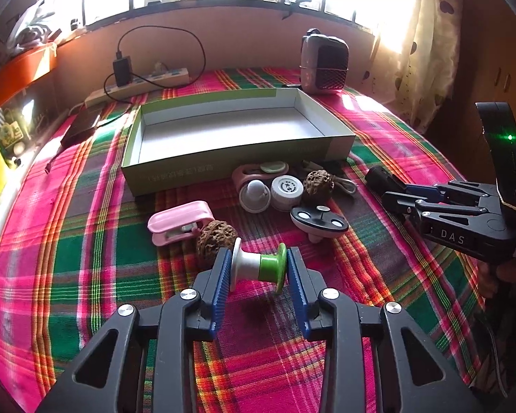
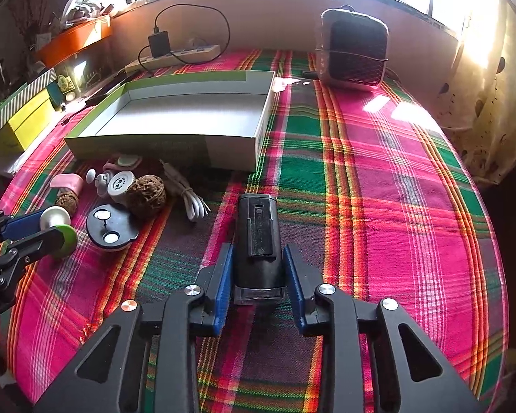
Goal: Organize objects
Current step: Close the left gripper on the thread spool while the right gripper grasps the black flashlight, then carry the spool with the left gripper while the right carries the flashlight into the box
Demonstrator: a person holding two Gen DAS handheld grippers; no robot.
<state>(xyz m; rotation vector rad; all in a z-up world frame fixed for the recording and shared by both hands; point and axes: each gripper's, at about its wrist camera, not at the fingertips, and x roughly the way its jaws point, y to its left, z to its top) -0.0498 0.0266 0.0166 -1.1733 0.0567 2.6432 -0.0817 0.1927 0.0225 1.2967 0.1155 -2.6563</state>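
My left gripper [image 1: 258, 258] is shut on a white and green spool [image 1: 258, 268], one blue pad against each flange, just above the plaid cloth. In the right wrist view, my right gripper [image 2: 258, 251] is shut on a black boxy device [image 2: 258, 234] that lies lengthwise between its pads. The left wrist view shows that device [image 1: 378, 175] at the right. An open, empty cardboard box [image 1: 237, 151] sits behind a cluster of small items: a pink clip [image 1: 179, 220], two walnuts [image 1: 216, 241] [image 1: 318, 186], a white cap [image 1: 287, 189] and a black oval piece [image 1: 318, 220].
A white cable [image 2: 189, 203] lies beside the cluster. A small heater [image 2: 354, 51] stands at the back right, and a power strip [image 1: 137, 82] with a charger lies at the back left. Boxes line the left edge. The cloth's right half is bare.
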